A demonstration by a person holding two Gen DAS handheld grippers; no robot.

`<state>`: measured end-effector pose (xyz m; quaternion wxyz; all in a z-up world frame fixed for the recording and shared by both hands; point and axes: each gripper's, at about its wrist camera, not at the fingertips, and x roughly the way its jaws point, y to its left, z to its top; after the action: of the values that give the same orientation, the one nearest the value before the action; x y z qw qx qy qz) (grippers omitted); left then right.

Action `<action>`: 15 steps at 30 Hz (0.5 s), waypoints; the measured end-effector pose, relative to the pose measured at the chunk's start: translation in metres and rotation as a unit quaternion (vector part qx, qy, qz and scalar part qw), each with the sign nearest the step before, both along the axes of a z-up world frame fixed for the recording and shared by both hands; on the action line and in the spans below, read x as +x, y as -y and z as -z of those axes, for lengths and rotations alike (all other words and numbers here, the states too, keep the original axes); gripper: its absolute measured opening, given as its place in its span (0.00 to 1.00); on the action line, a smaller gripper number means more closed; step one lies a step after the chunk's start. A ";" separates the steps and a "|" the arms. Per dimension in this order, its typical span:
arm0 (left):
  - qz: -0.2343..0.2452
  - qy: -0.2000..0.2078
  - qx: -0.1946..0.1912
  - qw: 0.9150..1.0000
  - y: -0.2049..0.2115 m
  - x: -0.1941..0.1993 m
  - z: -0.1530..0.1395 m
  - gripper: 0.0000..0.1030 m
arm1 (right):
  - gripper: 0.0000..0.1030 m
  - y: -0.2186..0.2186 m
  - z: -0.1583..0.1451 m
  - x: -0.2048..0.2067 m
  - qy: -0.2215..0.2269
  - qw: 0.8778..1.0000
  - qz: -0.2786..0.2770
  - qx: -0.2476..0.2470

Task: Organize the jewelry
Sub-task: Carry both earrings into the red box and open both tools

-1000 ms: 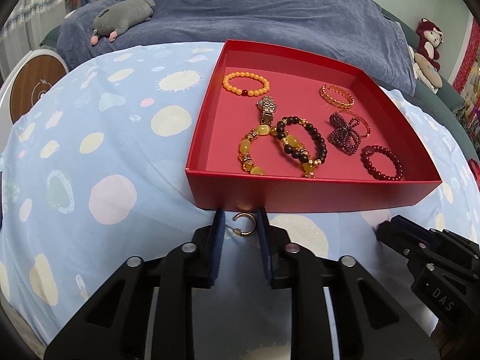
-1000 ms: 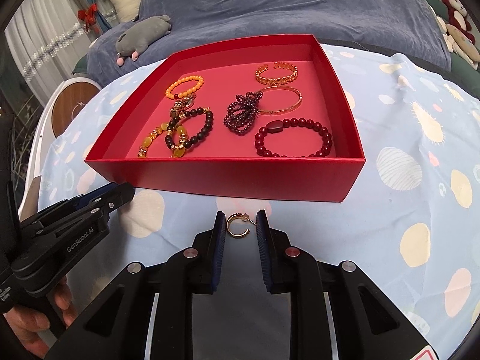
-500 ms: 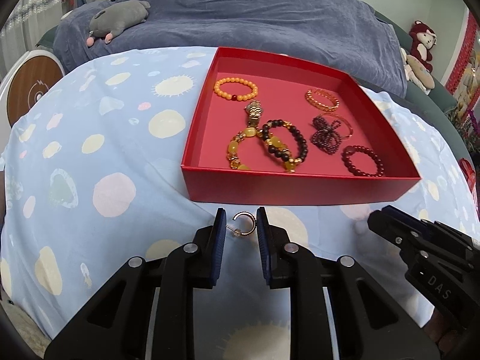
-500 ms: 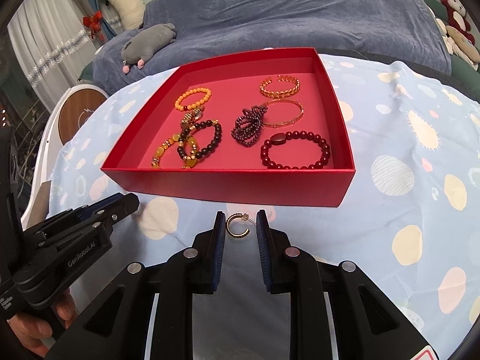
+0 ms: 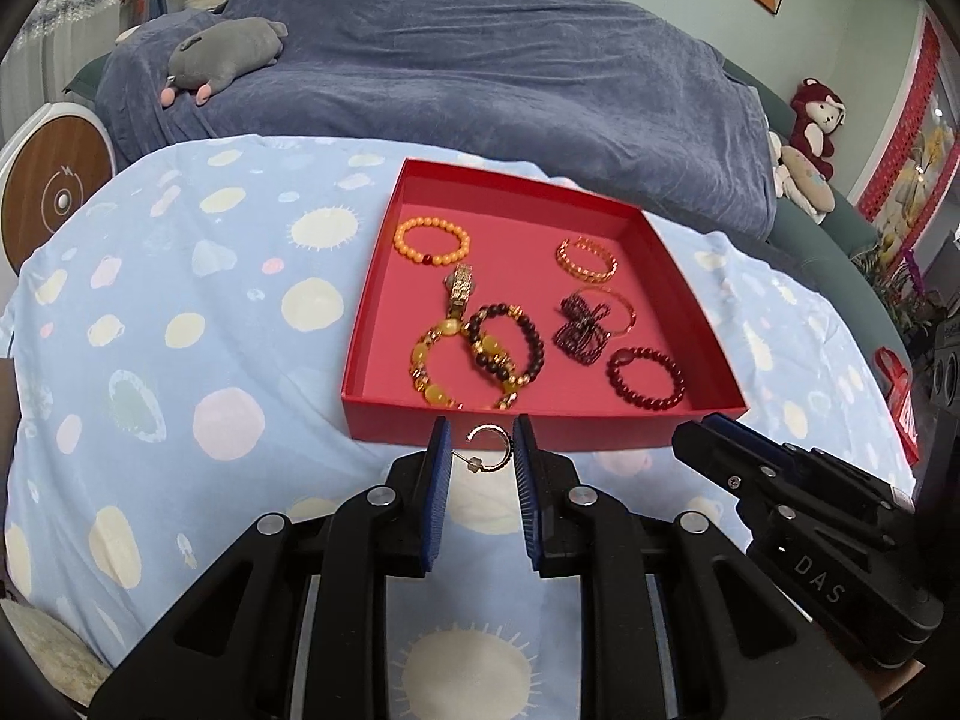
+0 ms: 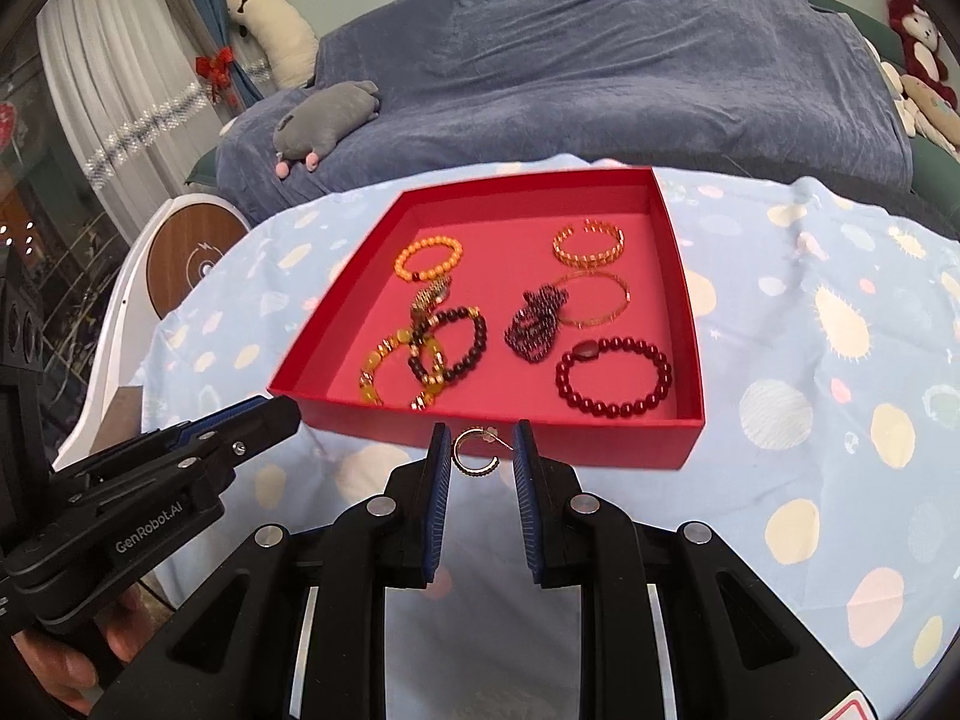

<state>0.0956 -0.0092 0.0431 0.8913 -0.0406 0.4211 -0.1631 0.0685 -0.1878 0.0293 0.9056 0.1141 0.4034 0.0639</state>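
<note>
Spotted tablecloth (image 5: 180, 324); bracelets (image 5: 474, 354) inside red tray (image 5: 690, 276)

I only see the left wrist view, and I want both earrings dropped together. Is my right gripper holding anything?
Observer: Yes. The right gripper is shut on a gold hoop earring.
Operator: Is it above the inside of the box?
Observer: No. In the right wrist view it shows against the red box's near wall, not over the floor inside.
Operator: Can you see my grip on the left one?
Observer: Partly. Your left hand shows below the left gripper, with fingers curled round the handle.
</note>
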 end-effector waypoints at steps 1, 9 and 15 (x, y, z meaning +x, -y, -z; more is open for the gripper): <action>0.000 0.003 -0.001 1.000 0.001 0.002 -0.003 0.20 | 0.19 0.000 -0.003 0.001 0.003 1.000 -0.001 0.001; 0.000 0.020 -0.013 1.000 0.016 0.042 -0.026 0.20 | 0.19 0.008 -0.024 0.036 0.028 1.000 0.002 0.002; -0.003 0.010 -0.017 1.000 0.028 0.087 -0.023 0.20 | 0.19 0.016 -0.019 0.079 0.027 1.000 0.012 -0.002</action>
<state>0.1823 -0.0369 0.0665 0.8952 -0.0552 0.4093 -0.1673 0.1479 -0.2038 0.0482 0.9171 0.1154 0.3777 0.0547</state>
